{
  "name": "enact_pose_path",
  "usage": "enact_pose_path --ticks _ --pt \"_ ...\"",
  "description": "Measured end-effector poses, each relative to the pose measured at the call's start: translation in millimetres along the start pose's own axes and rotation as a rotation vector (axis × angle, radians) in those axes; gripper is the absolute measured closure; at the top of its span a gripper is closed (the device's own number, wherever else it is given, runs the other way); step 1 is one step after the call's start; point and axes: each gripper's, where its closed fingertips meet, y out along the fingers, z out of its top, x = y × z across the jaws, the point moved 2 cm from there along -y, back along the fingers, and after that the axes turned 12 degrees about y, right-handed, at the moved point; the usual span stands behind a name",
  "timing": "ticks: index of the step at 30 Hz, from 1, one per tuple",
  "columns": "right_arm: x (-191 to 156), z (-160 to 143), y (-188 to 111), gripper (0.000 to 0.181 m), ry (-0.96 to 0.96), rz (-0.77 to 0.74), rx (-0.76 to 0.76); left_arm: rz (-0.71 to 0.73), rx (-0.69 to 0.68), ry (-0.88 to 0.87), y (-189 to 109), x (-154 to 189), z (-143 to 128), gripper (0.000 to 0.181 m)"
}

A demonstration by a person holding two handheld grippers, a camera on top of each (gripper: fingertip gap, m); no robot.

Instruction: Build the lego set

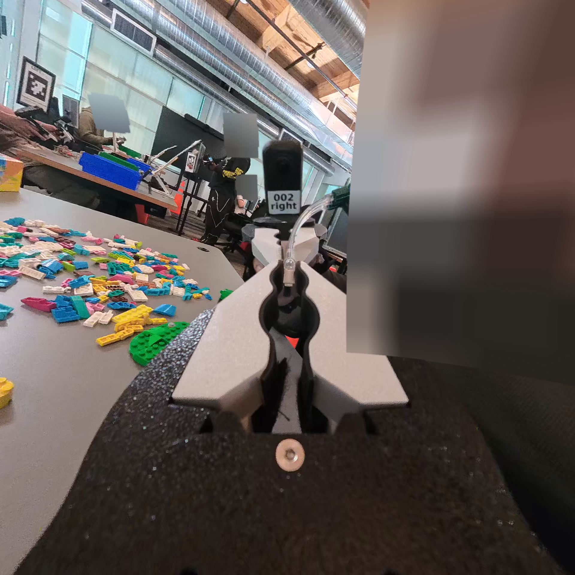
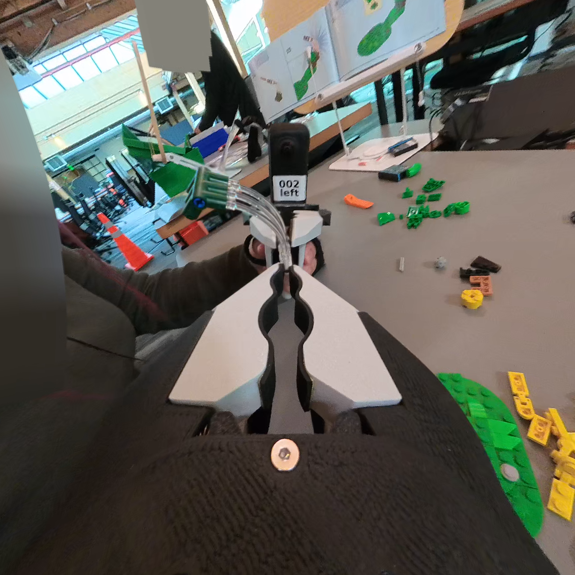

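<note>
Both grippers are raised above the grey table (image 2: 404,326), tip to tip. A curved clear plastic lego tube piece (image 1: 303,231) with a green end block is pinched by the left gripper (image 1: 288,273); its tubes (image 2: 264,208) are likewise clamped by the right gripper (image 2: 287,270). The green studded base plate (image 2: 497,445) lies at four o'clock.

Glossy plastic bricks (image 1: 102,280) lie on a smooth matt grey table (image 1: 62,389).

loose bricks (image 1: 93,273) on table (image 1: 62,404) | baseplate (image 1: 152,342) in front | booklet (image 2: 342,46) behind
</note>
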Motion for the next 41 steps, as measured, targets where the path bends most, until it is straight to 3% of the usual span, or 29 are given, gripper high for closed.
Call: enact_pose_path --ticks 3,8,34,39,41 --pt "0.8 3.7 1.7 0.164 -0.01 -0.002 0.054 0.002 0.007 -0.003 0.1 0.0 1.4 0.177" --pt "-3.2 3.7 4.6 0.175 -0.016 0.023 0.082 -0.004 -0.022 -0.002 5.3 1.2 -4.9 0.177" --pt "-4.0 -0.1 3.1 0.176 0.007 0.032 0.025 0.0 -0.049 0.048 8.2 4.5 -7.0 0.177" --pt "-0.6 5.9 4.9 0.175 -0.059 -0.018 0.105 0.03 0.027 0.027 5.6 -3.0 -3.9 0.177" --pt "-1.2 8.5 1.6 0.163 -0.144 -0.047 0.132 0.052 0.071 0.01 3.5 -7.1 -1.5 0.177"
